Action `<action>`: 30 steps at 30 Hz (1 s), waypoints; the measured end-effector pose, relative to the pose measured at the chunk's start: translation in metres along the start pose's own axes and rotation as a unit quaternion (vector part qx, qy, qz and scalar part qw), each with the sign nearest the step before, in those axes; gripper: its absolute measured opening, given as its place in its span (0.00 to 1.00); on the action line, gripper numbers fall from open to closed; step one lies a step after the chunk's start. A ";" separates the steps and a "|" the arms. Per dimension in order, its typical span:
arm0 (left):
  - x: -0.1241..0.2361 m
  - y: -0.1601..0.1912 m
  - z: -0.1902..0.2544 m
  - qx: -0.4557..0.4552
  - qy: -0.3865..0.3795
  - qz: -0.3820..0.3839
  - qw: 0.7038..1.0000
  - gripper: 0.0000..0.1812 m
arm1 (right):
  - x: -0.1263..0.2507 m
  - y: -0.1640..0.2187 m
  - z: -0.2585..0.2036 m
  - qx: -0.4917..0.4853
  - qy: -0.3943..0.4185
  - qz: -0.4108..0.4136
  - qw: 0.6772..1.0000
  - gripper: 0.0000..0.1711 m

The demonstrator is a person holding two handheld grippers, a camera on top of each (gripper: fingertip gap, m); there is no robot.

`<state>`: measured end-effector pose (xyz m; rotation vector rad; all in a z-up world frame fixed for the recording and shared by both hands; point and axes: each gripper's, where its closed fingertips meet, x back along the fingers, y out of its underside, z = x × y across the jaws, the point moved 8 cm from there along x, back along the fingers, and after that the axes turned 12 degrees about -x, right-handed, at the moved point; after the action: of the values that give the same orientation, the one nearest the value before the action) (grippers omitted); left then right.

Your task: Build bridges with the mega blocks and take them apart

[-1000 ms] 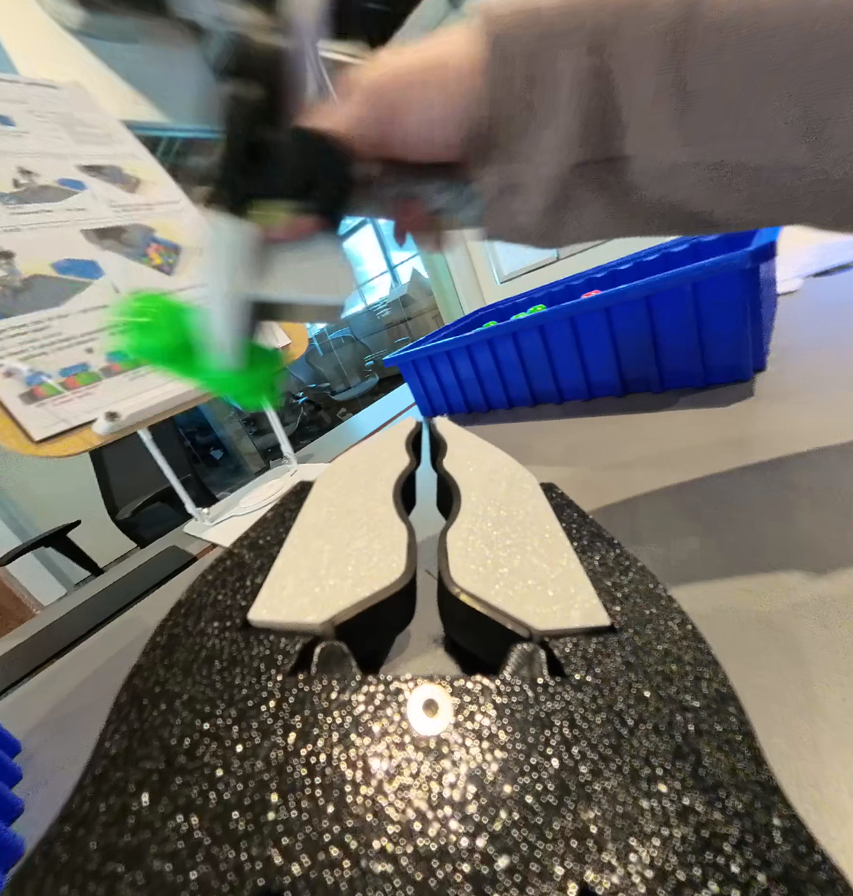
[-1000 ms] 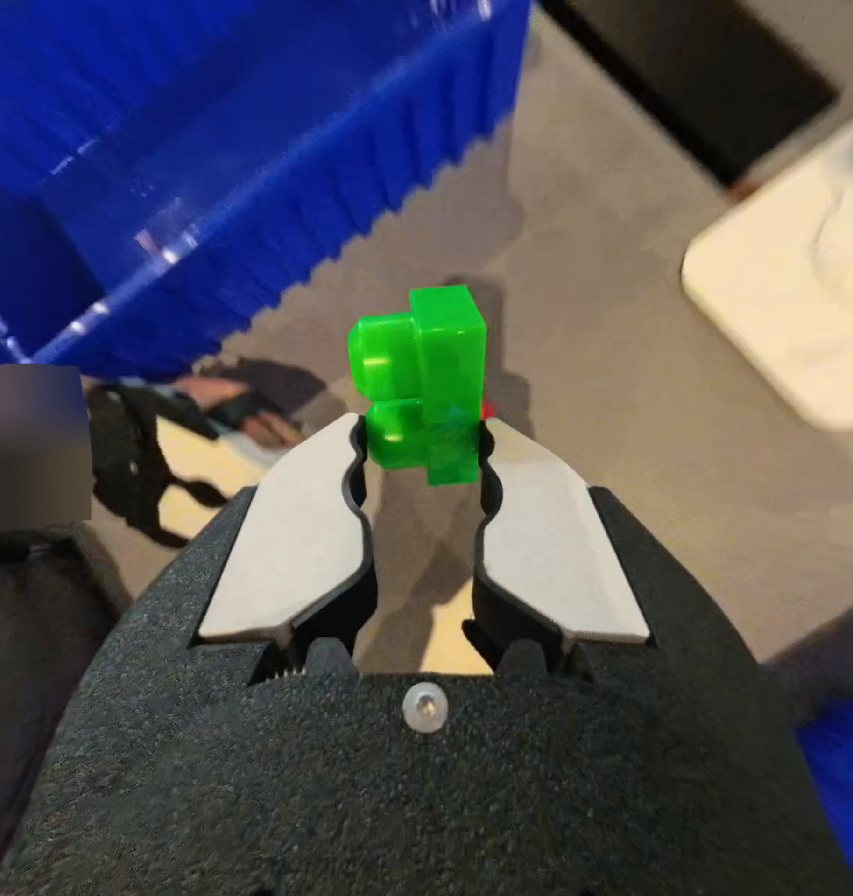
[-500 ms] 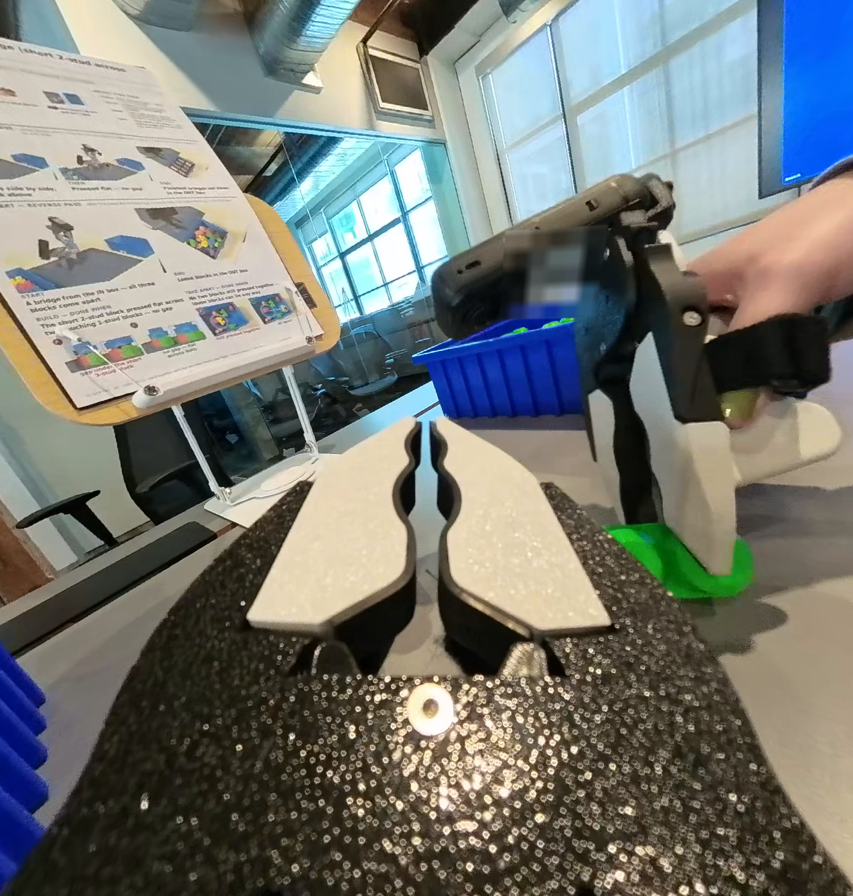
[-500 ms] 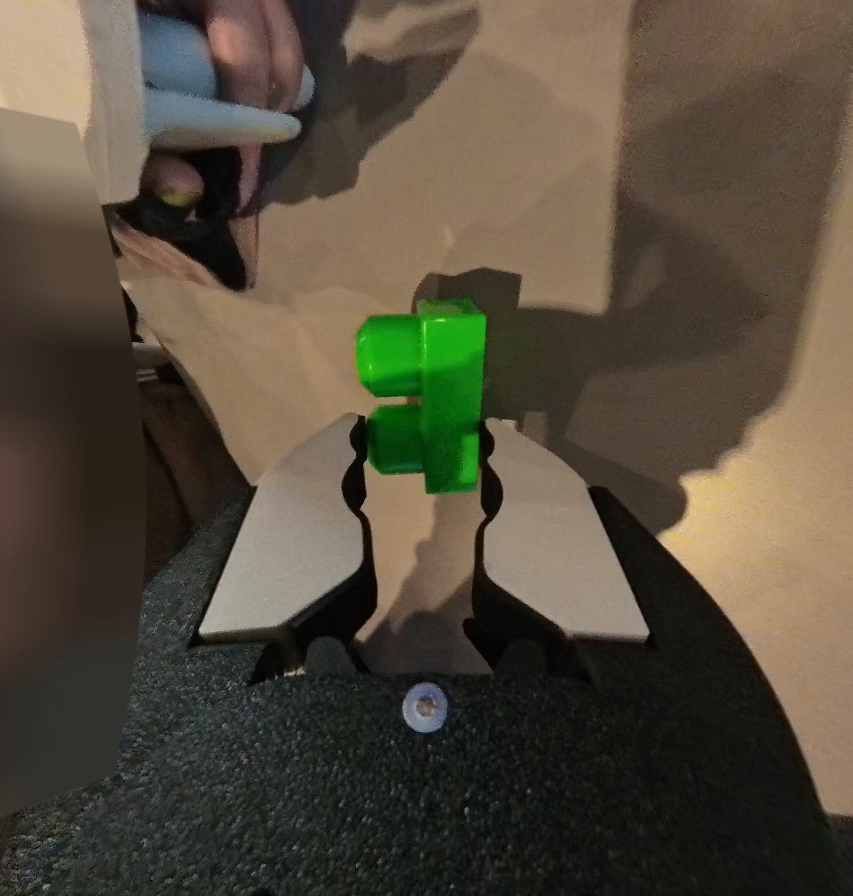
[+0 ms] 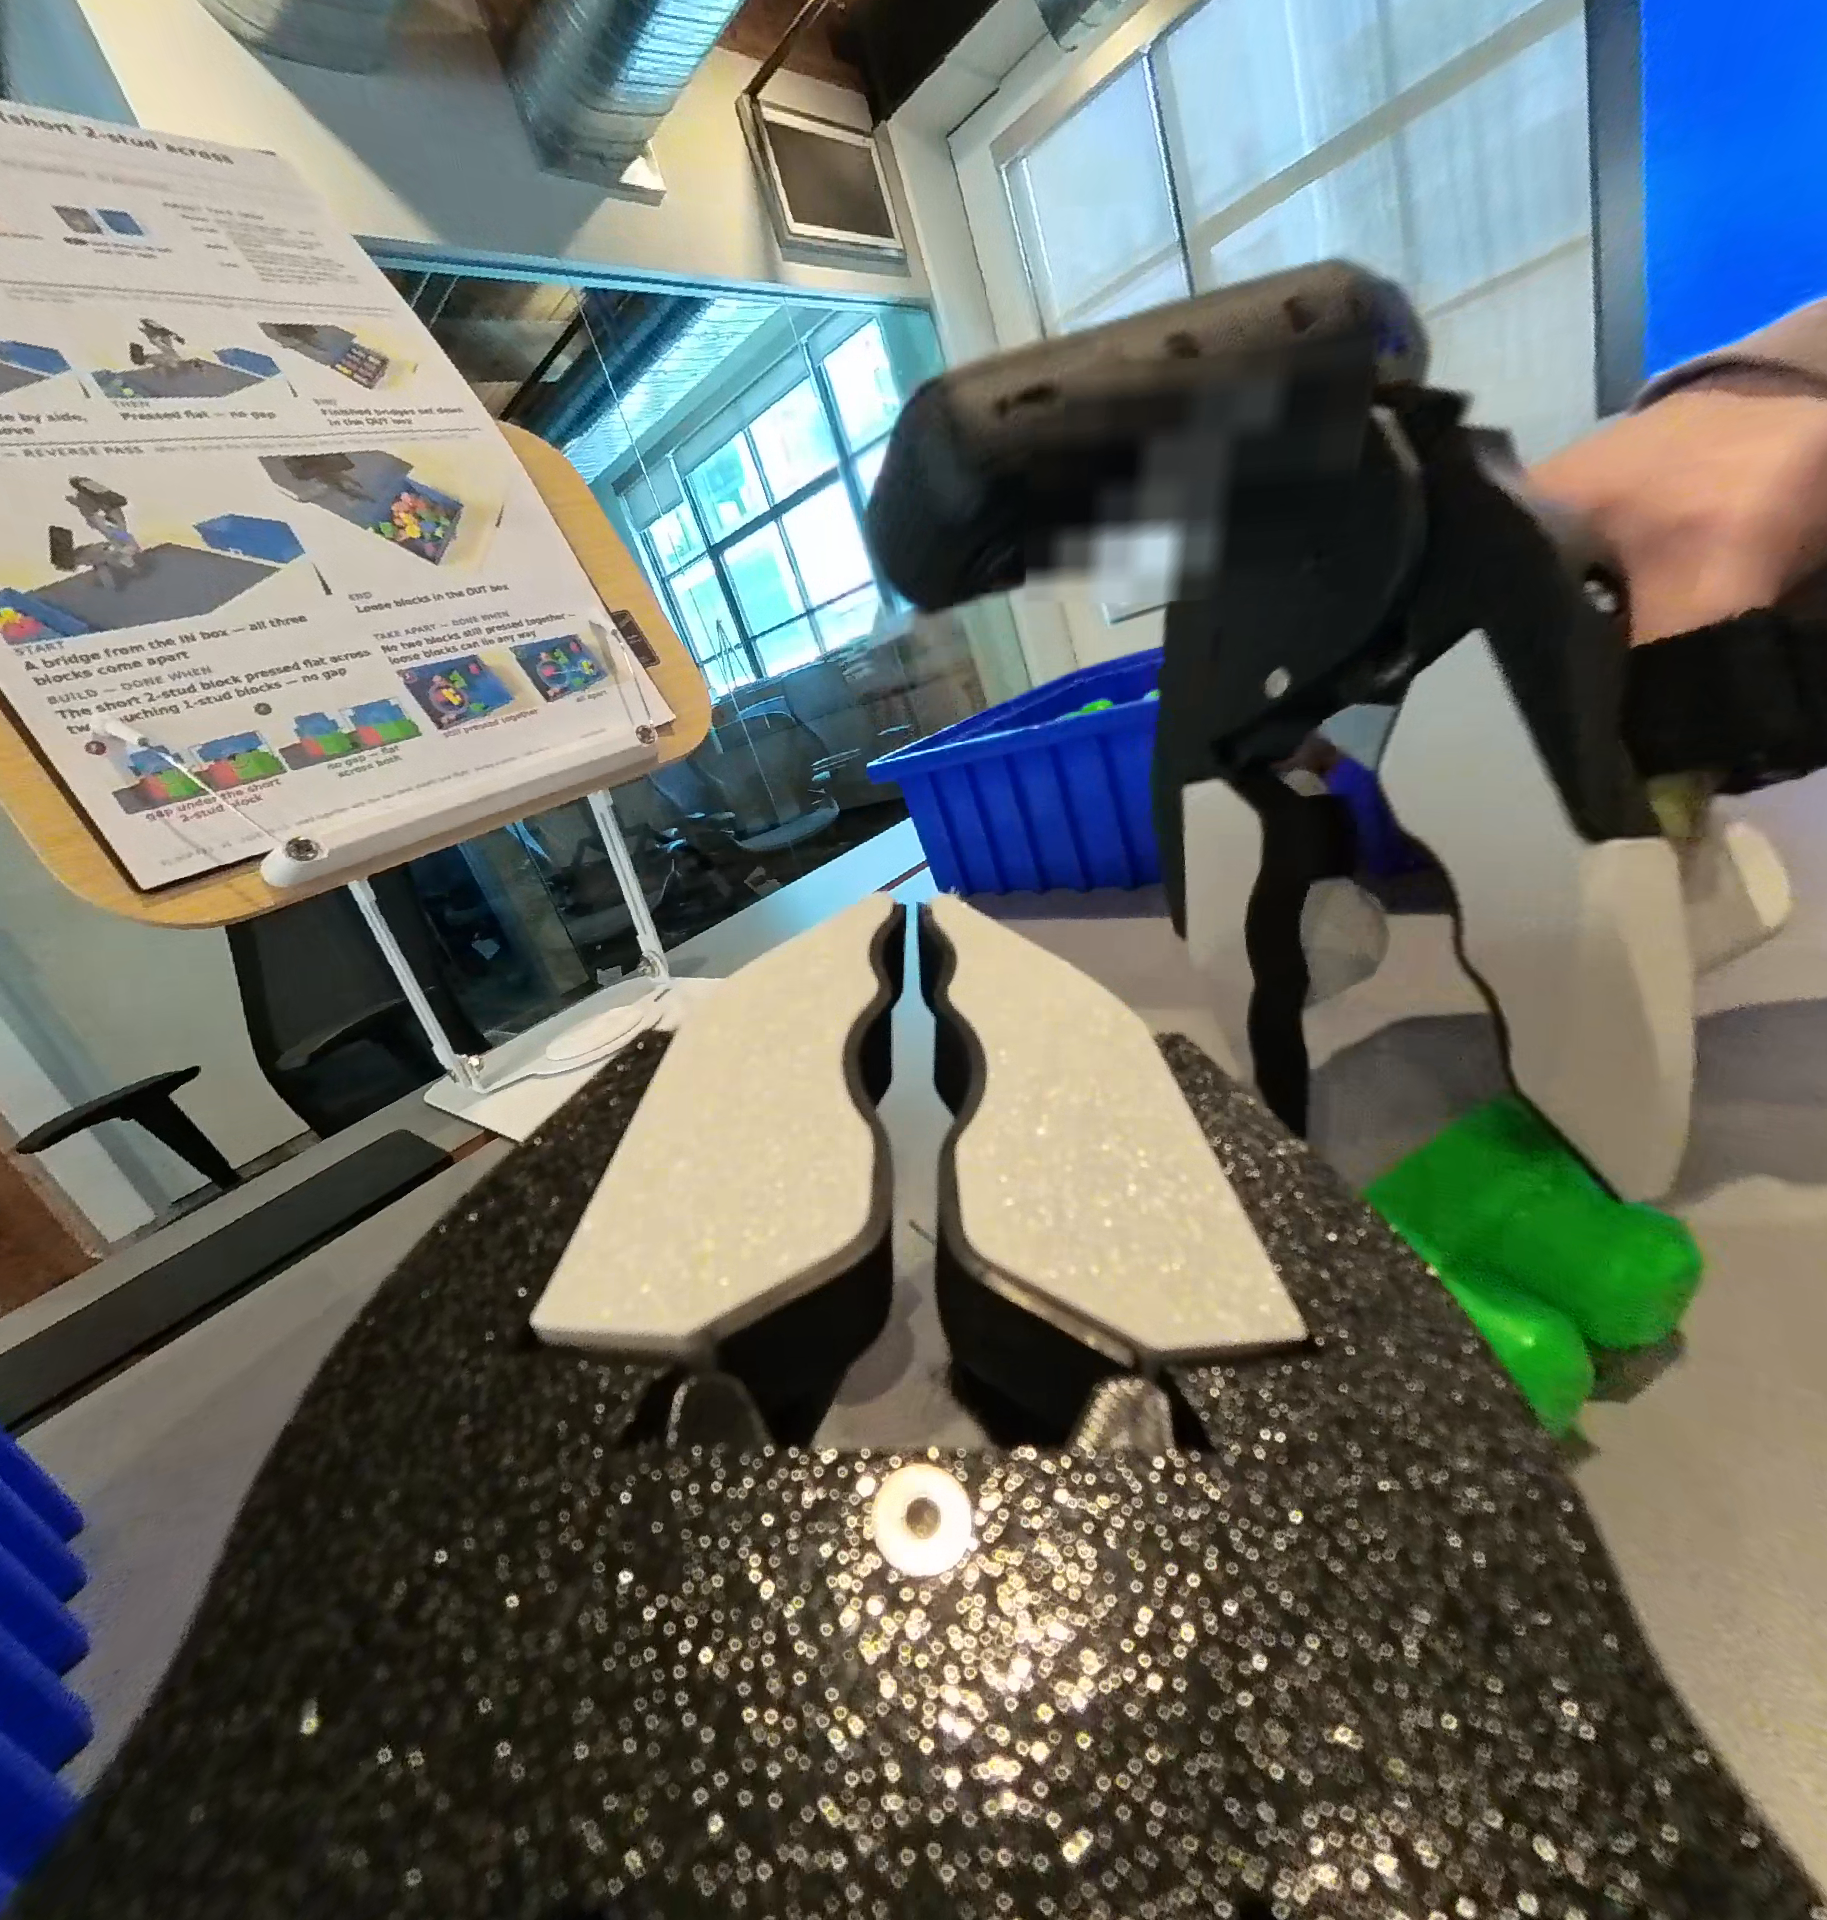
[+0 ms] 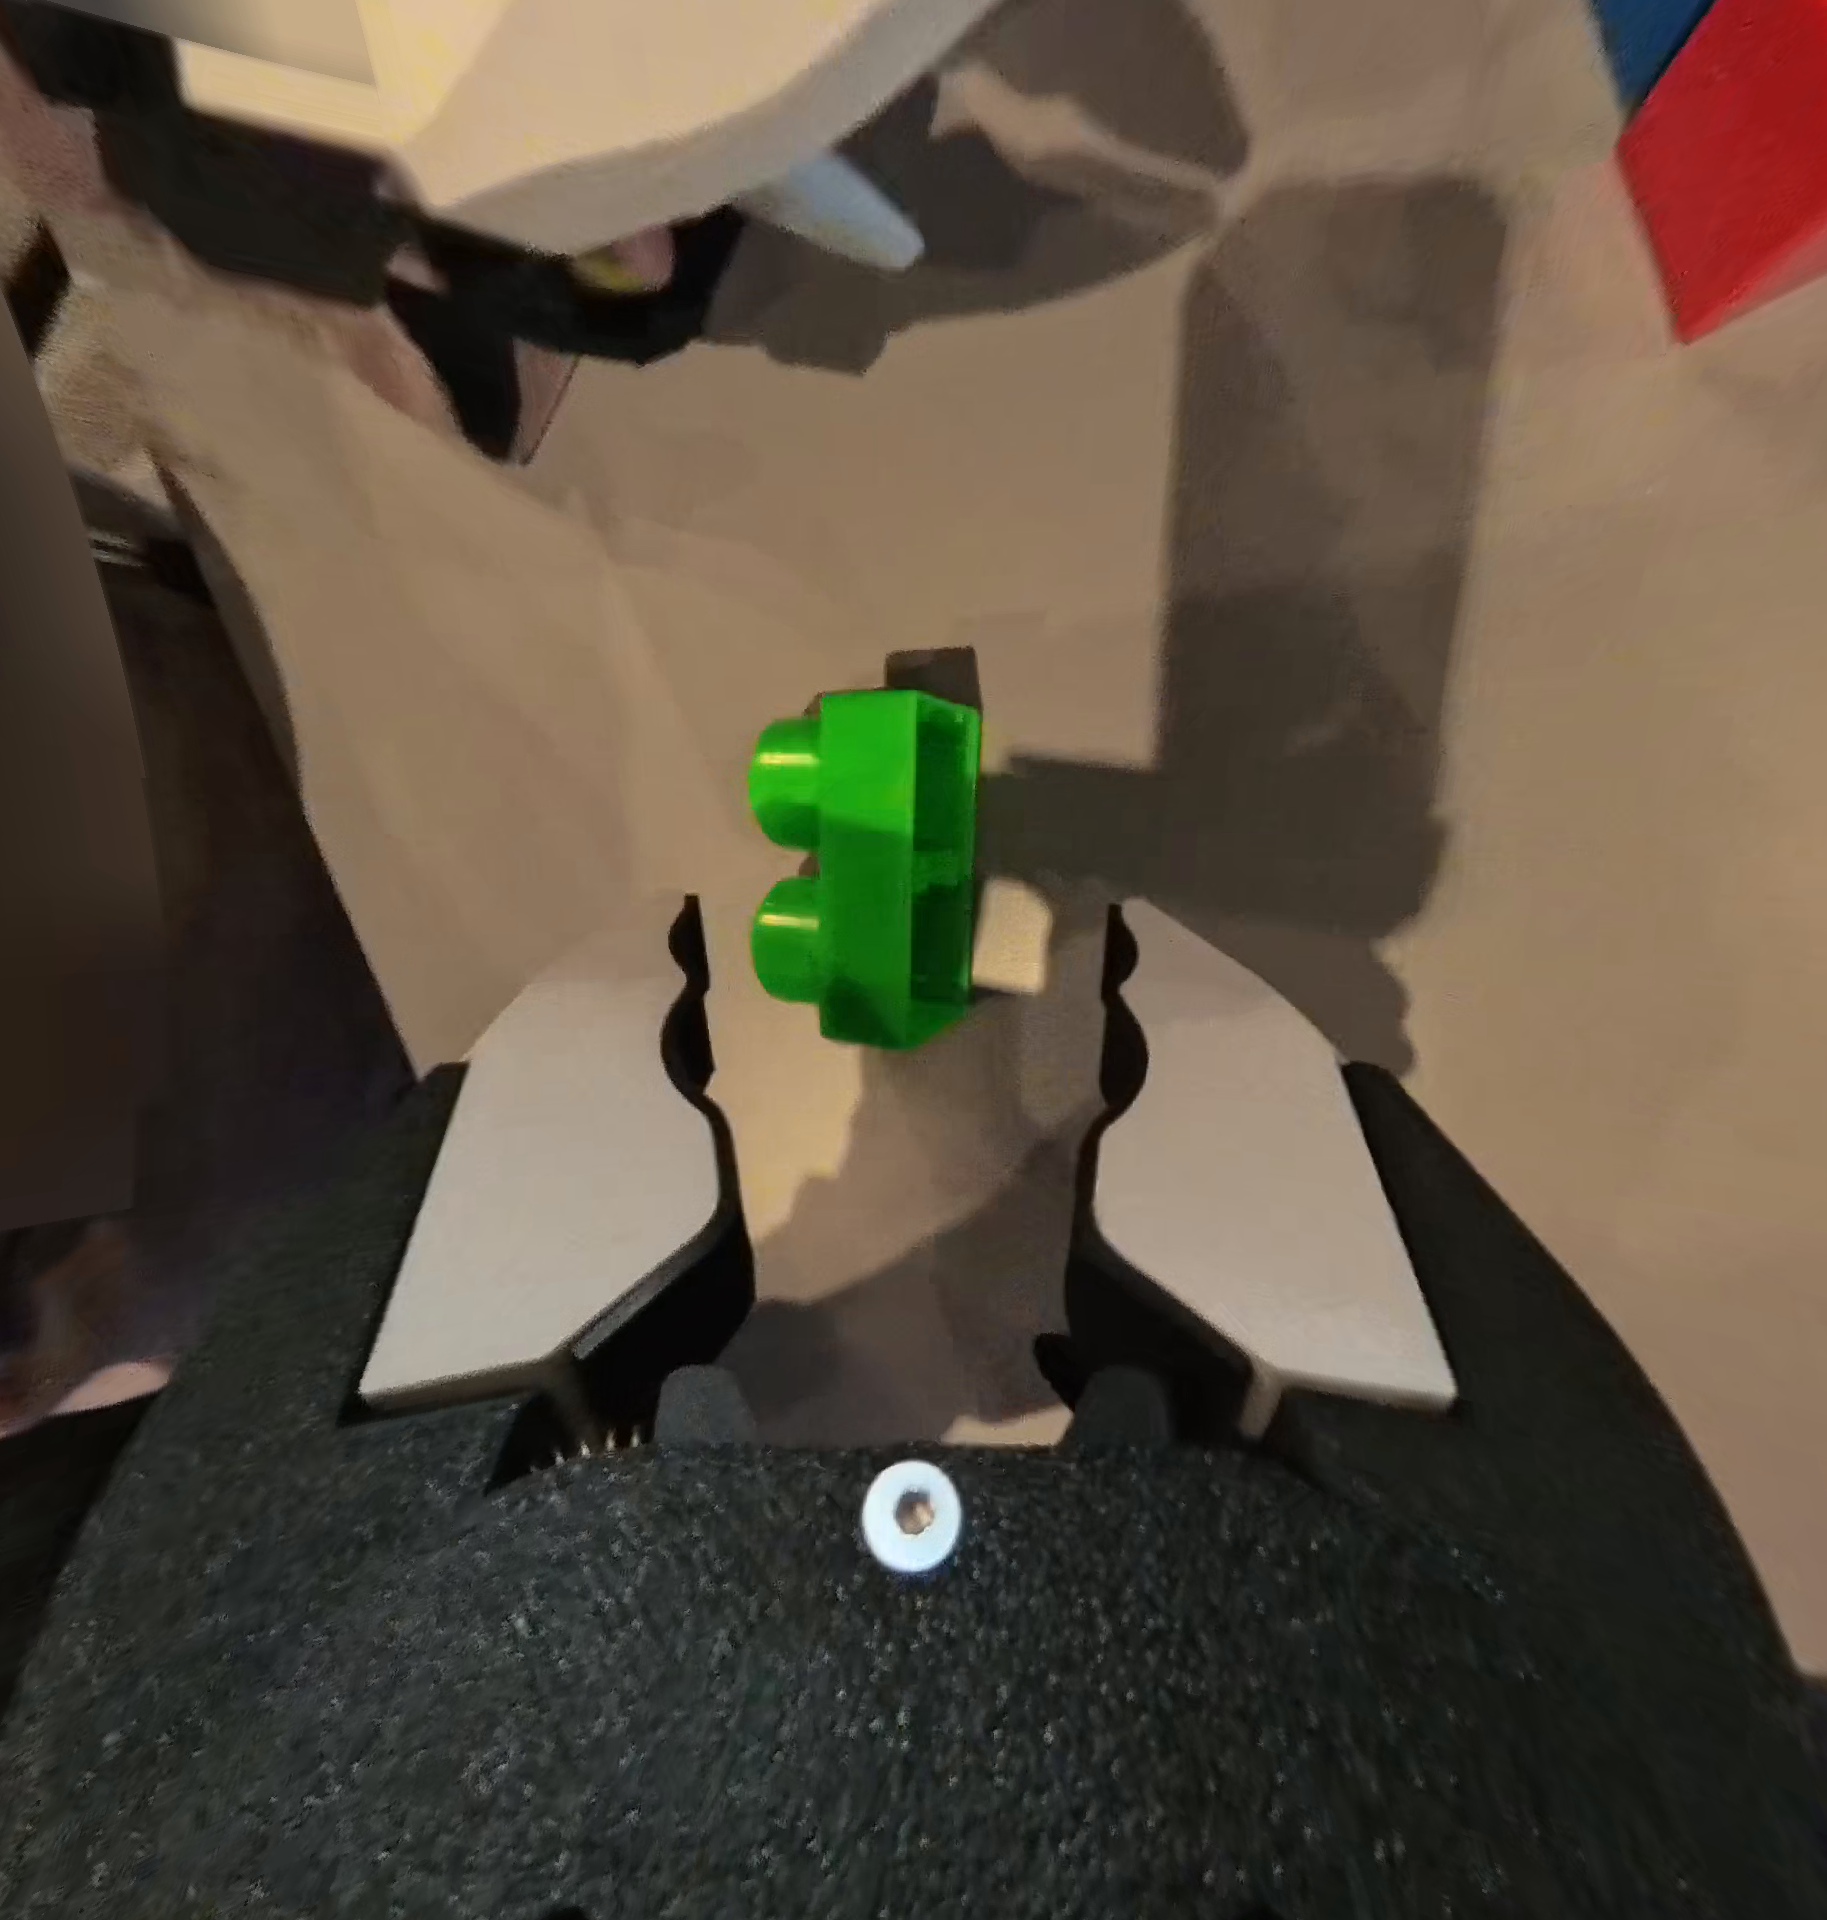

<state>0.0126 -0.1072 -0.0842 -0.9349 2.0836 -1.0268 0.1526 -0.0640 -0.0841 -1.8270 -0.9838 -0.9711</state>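
A green two-stud mega block (image 6: pixel 873 873) lies on its side on the grey table, studs to the left, between the tips of my right gripper (image 6: pixel 901 920). The right gripper is open and its pads stand clear of the block. In the left wrist view the same block (image 5: pixel 1543 1262) lies on the table under the right gripper (image 5: pixel 1449 1122), which points down at it. My left gripper (image 5: pixel 911 914) is shut and empty, low over the table to the left of the block. A red block (image 6: pixel 1761 177) with blue above it shows at the top right.
A blue bin (image 5: pixel 1023 800) with coloured blocks stands at the back of the table. A second blue bin's ribbed edge (image 5: pixel 5 1621) is at the near left. An instruction sheet on a wooden stand (image 5: pixel 254 582) rises at the back left. A person's hand (image 5: pixel 1709 509) holds the right gripper. One gripper's finger ends stand about 11 cm off the other's.
The right gripper carried the green block down from near the blue bin to the table, then opened and let it go. The left gripper stayed shut and barely moved.
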 end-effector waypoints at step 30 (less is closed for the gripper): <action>0.011 -0.027 0.052 -0.130 0.191 0.138 0.963 0.39 | 0.061 0.013 -0.017 -0.114 -0.285 0.036 0.951 0.24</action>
<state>0.0554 -0.1481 -0.0899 -0.5684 2.6313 -0.8497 0.1844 -0.0685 -0.0281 -2.3949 -1.1650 -0.5267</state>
